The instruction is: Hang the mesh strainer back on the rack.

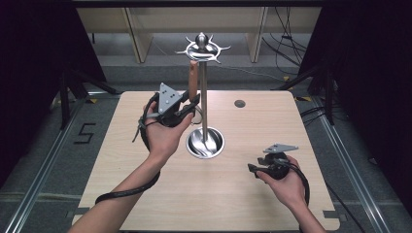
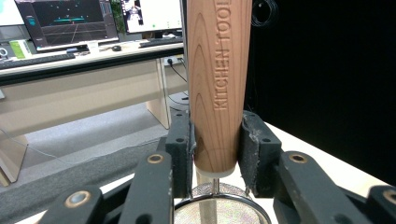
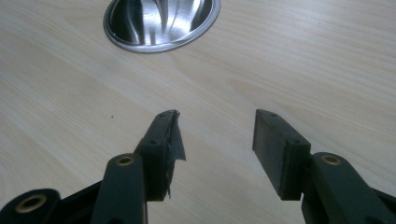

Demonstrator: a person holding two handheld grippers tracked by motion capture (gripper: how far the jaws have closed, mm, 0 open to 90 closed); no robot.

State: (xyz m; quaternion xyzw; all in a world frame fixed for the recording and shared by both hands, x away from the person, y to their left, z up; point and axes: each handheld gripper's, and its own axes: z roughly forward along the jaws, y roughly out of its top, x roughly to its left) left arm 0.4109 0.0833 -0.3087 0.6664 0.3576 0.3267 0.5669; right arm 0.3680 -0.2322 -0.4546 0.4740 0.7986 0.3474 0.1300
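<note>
I hold the strainer's wooden handle upright in my left gripper, jaws clamped on its lower end just left of the stand's pole, while my right gripper waits wide and empty near the stand's base.

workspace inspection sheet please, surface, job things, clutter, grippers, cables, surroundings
surface: light wood table, bare apart from the stand and a small dark round spot near the far edge
job's things: wooden-handled strainer held upright, its handle marked KITCHEN TOOL, mesh below it; steel hanging stand with a round base and hooks on top
clutter: nothing seen
grippers: left gripper shut on the strainer's handle beside the stand's pole; right gripper open, low over bare table, nothing between its jaws
cables: a black cable trails from the left gripper; loose wires on the floor behind the table
surroundings: dark curtains, floor rails, desk with monitors
</note>
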